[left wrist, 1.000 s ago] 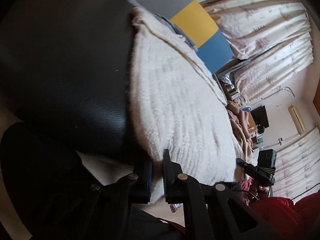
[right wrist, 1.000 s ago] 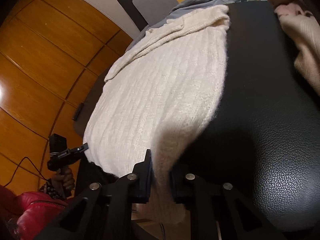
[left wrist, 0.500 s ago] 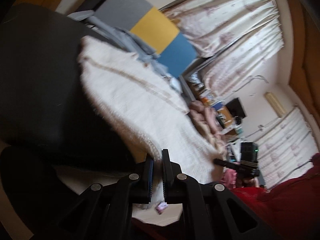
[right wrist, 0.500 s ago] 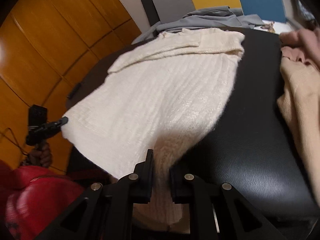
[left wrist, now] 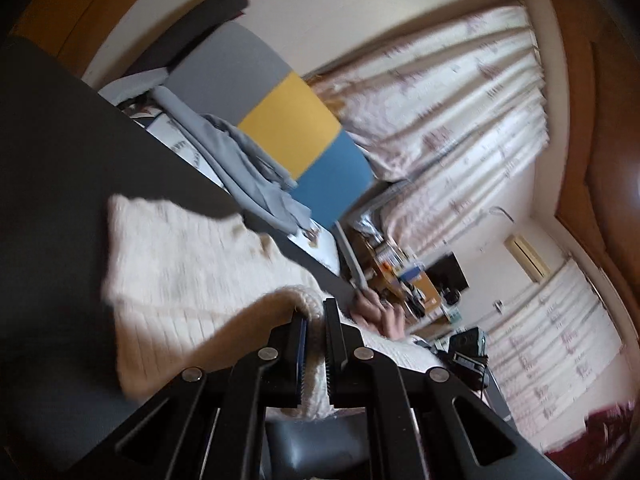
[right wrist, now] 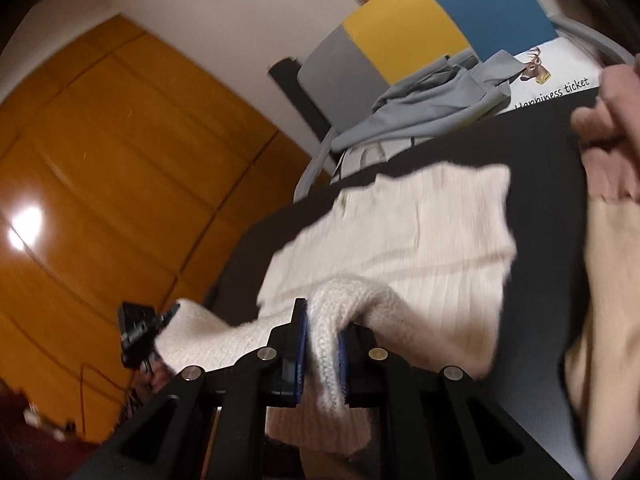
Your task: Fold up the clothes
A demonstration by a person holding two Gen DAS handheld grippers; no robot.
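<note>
The left hand-held gripper (left wrist: pixel 314 322) is clamped on one corner of the cream knit sweater (left wrist: pixel 180 264), its jaws nearly together on the hem. The sweater's near edge is lifted off the black surface (left wrist: pixel 52 168); its far part lies flat there. The right hand-held gripper (right wrist: pixel 322 322) pinches the other corner. Beside it lies a beige garment (right wrist: pixel 608 272); grey clothing (right wrist: pixel 432 108) is heaped beyond.
</note>
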